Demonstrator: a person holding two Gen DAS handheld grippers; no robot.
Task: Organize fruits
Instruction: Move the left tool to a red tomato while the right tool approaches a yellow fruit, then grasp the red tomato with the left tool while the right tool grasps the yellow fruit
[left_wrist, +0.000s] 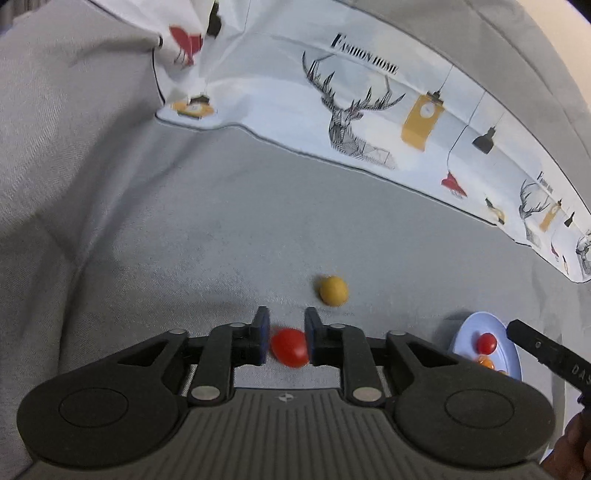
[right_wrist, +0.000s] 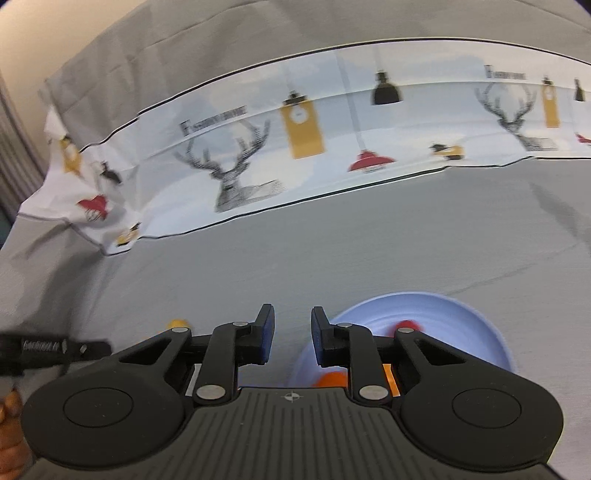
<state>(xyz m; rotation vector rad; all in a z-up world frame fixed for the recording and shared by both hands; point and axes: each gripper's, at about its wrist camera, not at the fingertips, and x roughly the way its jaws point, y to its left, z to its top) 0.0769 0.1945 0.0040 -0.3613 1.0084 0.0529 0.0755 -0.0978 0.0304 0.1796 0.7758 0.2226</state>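
Note:
In the left wrist view my left gripper (left_wrist: 286, 332) has its jaws around a red cherry tomato (left_wrist: 290, 347) on the grey cloth; the right pad touches it and a thin gap shows on the left. A yellow fruit (left_wrist: 333, 290) lies just beyond. A light blue plate (left_wrist: 476, 325) at the right holds a red tomato (left_wrist: 486, 343) and orange fruit (left_wrist: 487, 363). In the right wrist view my right gripper (right_wrist: 292, 332) is open and empty, above the left edge of the plate (right_wrist: 436, 314), which holds a red fruit (right_wrist: 406, 324) and an orange one (right_wrist: 332, 378).
A grey cloth (left_wrist: 184, 221) covers the surface. A white printed cloth with deer and lamps (left_wrist: 369, 110) lies along the back. The other gripper's black body (left_wrist: 543, 350) shows at the right edge, and at the left edge of the right wrist view (right_wrist: 48, 349).

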